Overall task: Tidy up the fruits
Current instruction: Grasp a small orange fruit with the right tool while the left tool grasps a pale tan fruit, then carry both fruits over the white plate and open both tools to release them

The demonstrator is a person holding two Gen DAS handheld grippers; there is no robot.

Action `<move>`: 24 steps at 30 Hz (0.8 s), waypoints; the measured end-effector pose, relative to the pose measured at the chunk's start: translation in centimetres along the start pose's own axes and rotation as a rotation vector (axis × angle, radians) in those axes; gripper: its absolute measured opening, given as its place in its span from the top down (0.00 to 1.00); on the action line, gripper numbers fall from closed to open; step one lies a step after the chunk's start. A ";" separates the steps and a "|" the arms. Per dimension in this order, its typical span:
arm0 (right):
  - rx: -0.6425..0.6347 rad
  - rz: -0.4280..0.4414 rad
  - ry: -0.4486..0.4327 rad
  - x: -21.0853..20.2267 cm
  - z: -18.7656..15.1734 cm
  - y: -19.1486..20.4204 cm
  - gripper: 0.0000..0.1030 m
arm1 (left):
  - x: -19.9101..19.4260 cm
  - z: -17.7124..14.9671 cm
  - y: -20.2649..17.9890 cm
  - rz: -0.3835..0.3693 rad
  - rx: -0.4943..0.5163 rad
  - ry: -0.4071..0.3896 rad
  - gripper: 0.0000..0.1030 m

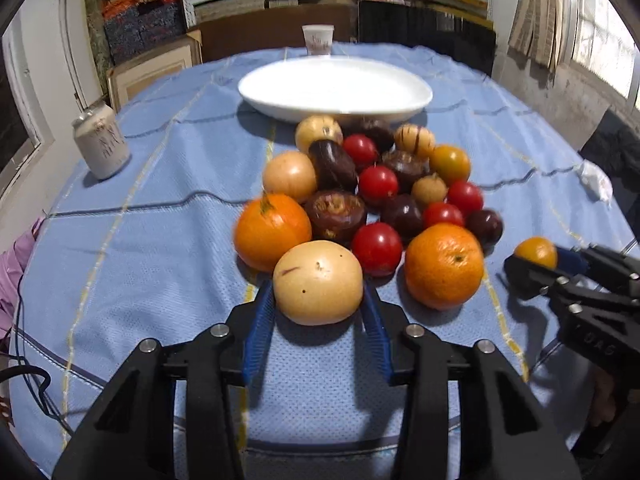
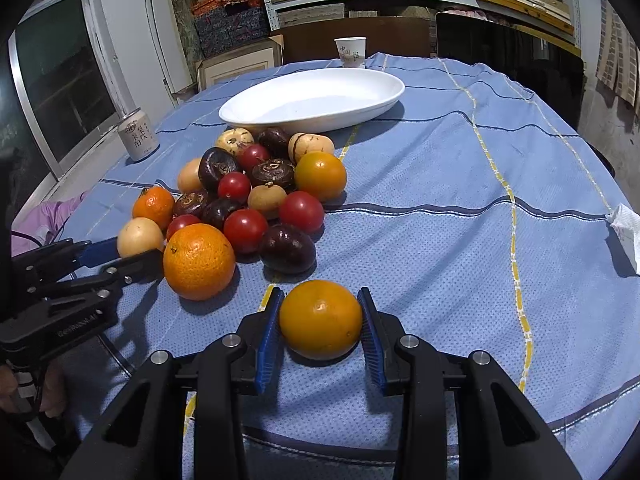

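My left gripper [image 1: 317, 286] is shut on a pale yellow round fruit [image 1: 318, 282] at the near edge of the fruit pile; both blue pads touch its sides. In the right wrist view this gripper [image 2: 132, 250] comes in from the left, holding the same fruit [image 2: 140, 236]. My right gripper [image 2: 321, 296] is shut on a small yellow-orange fruit [image 2: 320, 320] that rests on the cloth, apart from the pile. The pile [image 1: 380, 188] holds oranges, red tomatoes, dark purple fruits and pale ones. An empty white oval plate [image 1: 332, 114] lies just behind it.
A blue checked cloth [image 2: 460, 240] covers the round table. A drink can [image 1: 102, 142] stands at the left, a paper cup [image 1: 318, 40] behind the plate, and a crumpled tissue [image 2: 626, 232] near the right edge. Shelves and boxes line the back wall.
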State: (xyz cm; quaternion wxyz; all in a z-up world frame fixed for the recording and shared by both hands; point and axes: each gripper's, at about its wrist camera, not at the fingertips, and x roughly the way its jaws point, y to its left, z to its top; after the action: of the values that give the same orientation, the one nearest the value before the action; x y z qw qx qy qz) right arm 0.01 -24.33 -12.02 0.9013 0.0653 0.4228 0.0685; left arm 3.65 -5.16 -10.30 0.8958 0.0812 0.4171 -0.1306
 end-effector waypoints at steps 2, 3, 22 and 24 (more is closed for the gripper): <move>0.001 0.004 -0.001 0.0 0.0 0.0 0.64 | -1.1 0.1 0.1 0.006 0.005 -0.034 0.59; 0.000 0.004 -0.002 0.0 0.0 0.0 0.64 | -1.5 0.1 0.2 0.002 0.004 -0.037 0.59; -0.178 -0.091 -0.160 -2.1 15.8 -0.4 0.64 | -1.3 15.0 4.7 -0.079 -0.001 -0.113 0.59; -0.189 -0.111 -0.144 0.7 19.1 -0.9 0.64 | 1.5 17.9 4.8 -0.079 -0.011 -0.085 0.59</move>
State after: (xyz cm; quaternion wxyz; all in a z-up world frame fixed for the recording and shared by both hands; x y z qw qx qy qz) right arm 15.28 -26.27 -0.60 0.9339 -0.0385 0.3515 0.0529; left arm 19.02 -5.37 0.18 0.9073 0.0542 0.3822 -0.1669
